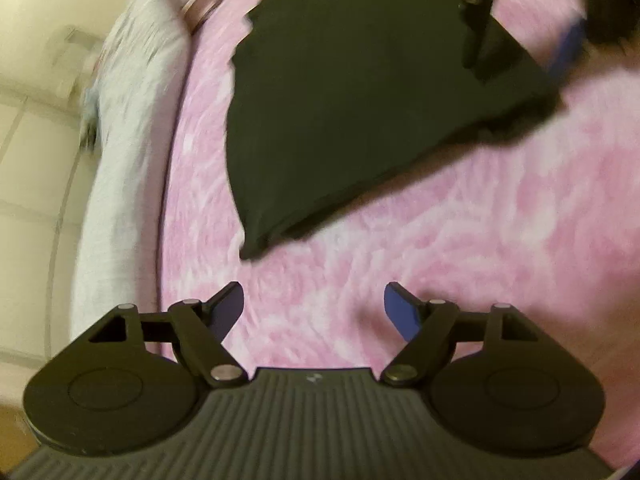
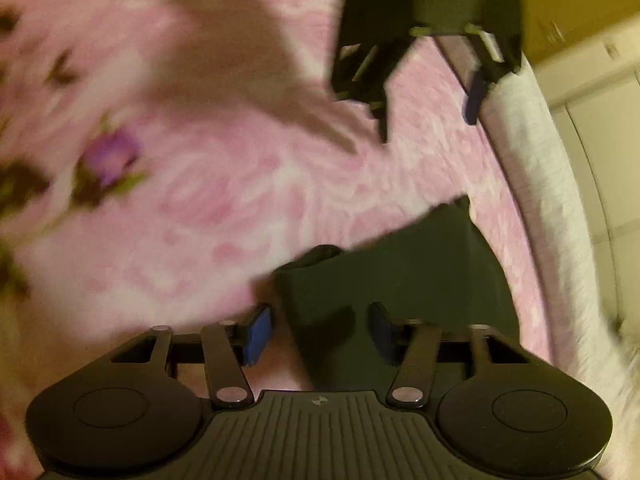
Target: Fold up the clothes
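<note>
Black garment lies folded ahead of my left gripper, both grippers' jaws apart; further folds possibly left.

Pink floral bedspread, white bed edge, pale tiled floor

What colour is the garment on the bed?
Black garment, clearest in the left wrist view.

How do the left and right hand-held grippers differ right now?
The left hand-held gripper hangs over bare pink bedding, short of the dark garment; the right hand-held gripper has the garment's corner between its fingers. The left one's gap looks wider than the right one's. Both are open, with blue pads, and neither grips cloth.
</note>
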`<state>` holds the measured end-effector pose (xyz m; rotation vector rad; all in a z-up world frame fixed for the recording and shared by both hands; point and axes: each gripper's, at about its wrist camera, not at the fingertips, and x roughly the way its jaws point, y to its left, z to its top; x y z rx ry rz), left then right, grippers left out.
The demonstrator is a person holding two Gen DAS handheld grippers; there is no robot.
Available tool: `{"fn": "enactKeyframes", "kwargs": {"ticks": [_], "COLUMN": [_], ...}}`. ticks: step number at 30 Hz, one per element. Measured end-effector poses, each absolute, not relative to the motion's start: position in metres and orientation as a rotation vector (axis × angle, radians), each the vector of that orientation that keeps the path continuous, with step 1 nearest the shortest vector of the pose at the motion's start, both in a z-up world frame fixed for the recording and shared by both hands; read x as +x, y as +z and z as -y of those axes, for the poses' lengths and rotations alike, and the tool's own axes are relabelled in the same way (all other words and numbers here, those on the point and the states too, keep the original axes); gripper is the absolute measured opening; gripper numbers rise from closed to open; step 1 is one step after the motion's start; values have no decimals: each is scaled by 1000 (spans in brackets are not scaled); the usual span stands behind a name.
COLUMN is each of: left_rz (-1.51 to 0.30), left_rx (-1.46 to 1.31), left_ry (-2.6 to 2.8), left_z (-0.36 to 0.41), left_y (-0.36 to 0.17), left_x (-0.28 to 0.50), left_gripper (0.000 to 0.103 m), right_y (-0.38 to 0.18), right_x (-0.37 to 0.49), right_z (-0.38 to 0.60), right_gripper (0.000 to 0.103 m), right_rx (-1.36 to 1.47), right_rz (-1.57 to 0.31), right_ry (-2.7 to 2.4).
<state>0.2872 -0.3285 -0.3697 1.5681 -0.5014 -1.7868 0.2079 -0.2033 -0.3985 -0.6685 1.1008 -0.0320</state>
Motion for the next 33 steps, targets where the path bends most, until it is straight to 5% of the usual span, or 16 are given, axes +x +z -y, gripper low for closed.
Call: {"fn": "enactKeyframes", "kwargs": {"ticks": [12, 14, 15, 16, 33], "left_rz": [830, 808, 793, 784, 723], "left_rx": [1606, 1623, 1632, 1654, 1761], "left_ry": [-1915, -1905, -1898, -1873, -1798], "left_z": [403, 413, 418, 423, 438], "left_y": [-410, -411, -412, -412, -316], "left_x": [275, 273, 272, 270, 256], "left_gripper": [84, 61, 25, 11, 7], "right_y": [-309, -304, -302, -301, -266], "right_x": [206, 203, 201, 200, 182], "right_z": [240, 242, 243, 243, 255], "right_gripper": [3, 3, 3, 3, 3], "right_rx": [-394, -382, -378, -374, -86], "right_rz": [-1031, -1024, -1023, -1023, -902], "right_ry": [-161, -168, -169, -170, -168]}}
